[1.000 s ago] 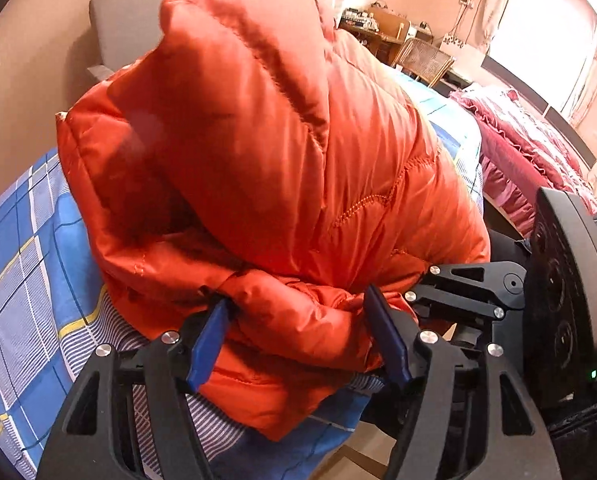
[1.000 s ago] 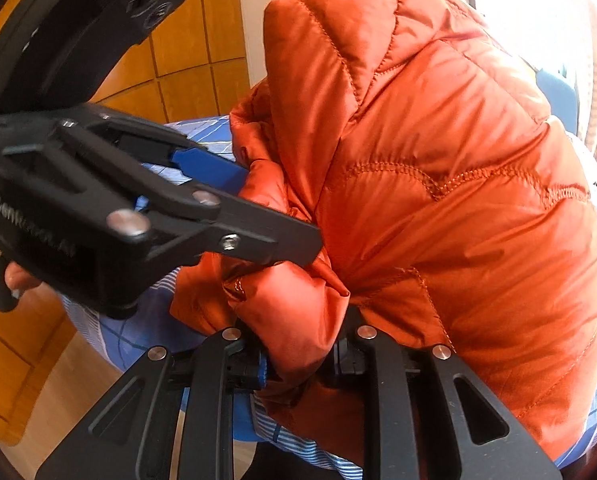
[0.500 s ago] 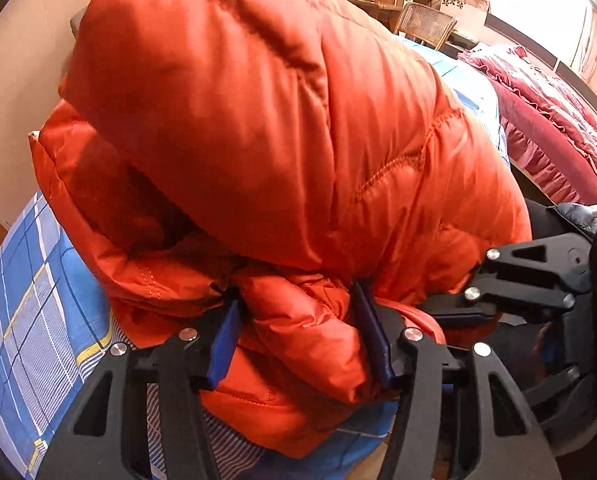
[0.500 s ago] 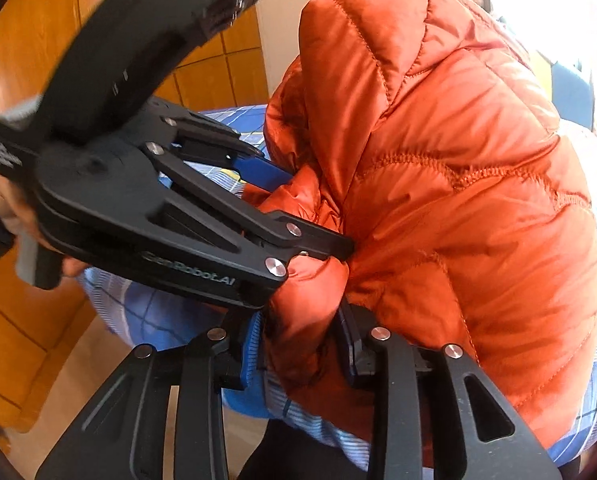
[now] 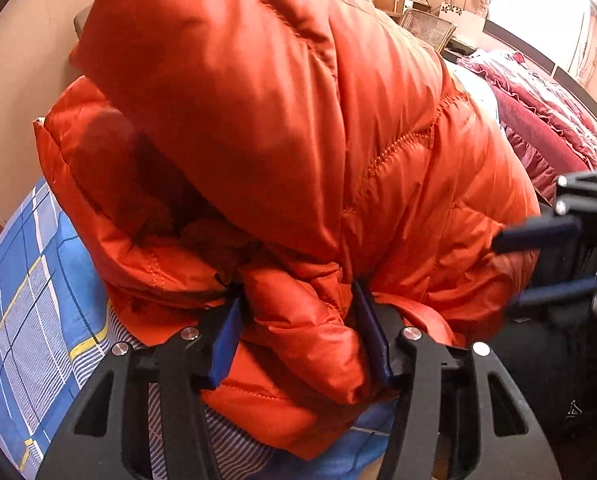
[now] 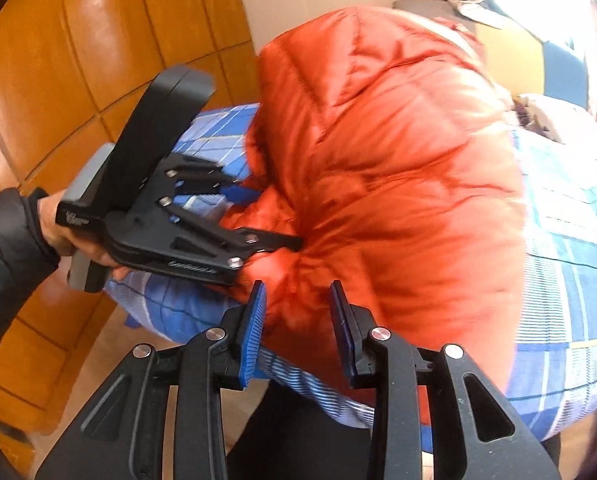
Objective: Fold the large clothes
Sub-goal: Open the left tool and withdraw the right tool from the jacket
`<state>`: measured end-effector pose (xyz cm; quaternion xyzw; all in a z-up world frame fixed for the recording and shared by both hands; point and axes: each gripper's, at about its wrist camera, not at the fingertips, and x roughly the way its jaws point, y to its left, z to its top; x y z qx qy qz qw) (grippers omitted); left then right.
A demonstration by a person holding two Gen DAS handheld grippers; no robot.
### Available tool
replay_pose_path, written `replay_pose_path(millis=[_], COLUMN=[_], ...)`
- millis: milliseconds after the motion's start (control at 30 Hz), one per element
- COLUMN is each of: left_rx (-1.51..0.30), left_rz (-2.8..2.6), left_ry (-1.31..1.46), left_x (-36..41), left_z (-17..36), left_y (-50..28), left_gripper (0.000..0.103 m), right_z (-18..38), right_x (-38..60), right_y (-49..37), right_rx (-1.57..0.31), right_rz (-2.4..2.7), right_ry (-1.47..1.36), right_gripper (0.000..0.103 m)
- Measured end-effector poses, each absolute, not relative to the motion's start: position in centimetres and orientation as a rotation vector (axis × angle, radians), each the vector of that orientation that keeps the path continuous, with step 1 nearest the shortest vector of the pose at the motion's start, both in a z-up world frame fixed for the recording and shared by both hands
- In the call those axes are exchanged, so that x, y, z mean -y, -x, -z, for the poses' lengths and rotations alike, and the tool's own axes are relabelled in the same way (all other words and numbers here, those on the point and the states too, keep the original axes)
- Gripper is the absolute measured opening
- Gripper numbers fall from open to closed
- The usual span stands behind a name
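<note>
1. Presently the orange puffer jacket (image 5: 298, 140) sits heaped on the bed (image 5: 30, 300), bunched high at the near edge over the blue checked sheet (image 6: 570, 240). It is doubled over itself but not flat; the fold is judged only partly made.

2. The left hand-held gripper (image 5: 304, 332) is clamped on a thick roll of the jacket's lower edge, both blue pads pressing into the padding. The fabric is slick and springy, so the roll could creep out of the jaws if pulled sideways.

3. The right hand-held gripper (image 6: 298, 328) stands with its jaws parted at the jacket's near edge. Orange fabric shows between the pads, but they do not appear to press on it; this view is blurred there. With only one side held, the bundle would likely twist or sag unevenly under any lift.

4. The raised bulk leans toward the bed's near edge. Should the left grip slacken, the heap could slide off onto the floor (image 6: 110, 344).

5. Trapped air in the quilting will resist flattening; a fold laid down without pressing is likely to spring open.

6. The two grippers work close together, and the person's hand (image 6: 58, 232) and dark sleeve (image 6: 6, 248) are near. A hasty re-grasp risks the tools knocking.
</note>
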<state>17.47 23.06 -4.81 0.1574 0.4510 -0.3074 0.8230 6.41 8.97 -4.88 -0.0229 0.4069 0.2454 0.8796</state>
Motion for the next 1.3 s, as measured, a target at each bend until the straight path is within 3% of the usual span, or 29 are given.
replay_pose_path(millis=[67, 167, 667, 1000, 1300], left_rx=[-0.952, -0.947, -0.865, -0.846, -0.841], left_rz=[0.652, 0.651, 0.682, 0.763, 0.781], left_ry=[-0.359, -0.395, -0.696, -0.72, -0.71], left_x=[-22.8, -22.3, -20.2, -21.0, -20.8], left_z=[4.9, 4.7, 4.2, 4.3, 4.1], left_y=[-17.1, -16.7, -13.6, -13.8, -14.0], left_gripper=[0.053, 0.053, 0.048, 0.048, 0.048], right_z=[4.8, 4.3, 3.8, 3.6, 3.3], right_x=[-8.3, -7.1, -2.6, 0.3, 0.9], right_y=[-6.7, -6.7, -7.8, -9.2, -9.6], right_rx=[-0.844, -0.807, -0.798, -0.793, -0.801], right_rz=[-0.498, -0.484, -0.789, -0.802, -0.788], right_ry=[0.05, 0.068, 0.278, 0.65, 0.781], right_gripper=[0.032, 0.046, 0.046, 0.046, 0.046])
